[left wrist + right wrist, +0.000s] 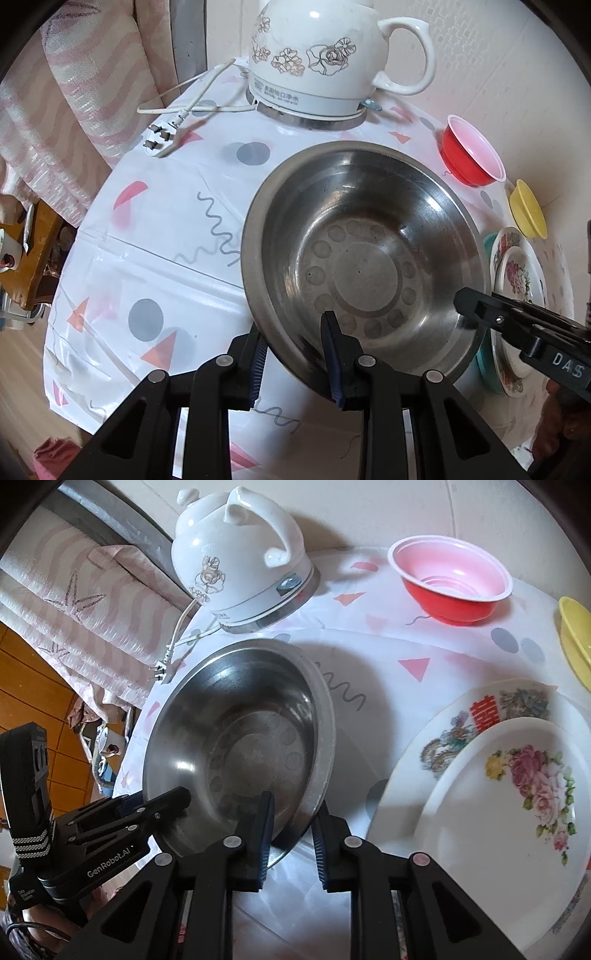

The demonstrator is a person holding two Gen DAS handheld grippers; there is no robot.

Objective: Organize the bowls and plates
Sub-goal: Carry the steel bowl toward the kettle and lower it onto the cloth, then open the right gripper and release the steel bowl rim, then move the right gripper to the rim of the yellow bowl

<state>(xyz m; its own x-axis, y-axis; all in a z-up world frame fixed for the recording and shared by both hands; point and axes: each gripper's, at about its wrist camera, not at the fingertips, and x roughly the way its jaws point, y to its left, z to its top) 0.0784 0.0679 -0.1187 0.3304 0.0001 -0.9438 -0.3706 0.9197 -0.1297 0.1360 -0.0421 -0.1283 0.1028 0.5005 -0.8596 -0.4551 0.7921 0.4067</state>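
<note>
A large steel bowl point(365, 258) is tilted above the table, held at its near rim by both grippers. My left gripper point(295, 362) is shut on the rim, one finger inside and one outside. My right gripper point(291, 838) is shut on the rim of the steel bowl point(236, 738) too; it shows in the left wrist view point(480, 306). A stack of white floral plates point(491, 775) lies at the right, over a teal plate point(487, 362). A red bowl point(452, 581) and a yellow bowl point(576, 638) stand at the back right.
A white ceramic kettle point(317, 59) stands on its base at the back of the table, its cord and plug point(162, 138) lying to the left. The patterned tablecloth point(155, 258) covers the round table. A striped sofa point(74, 602) is behind.
</note>
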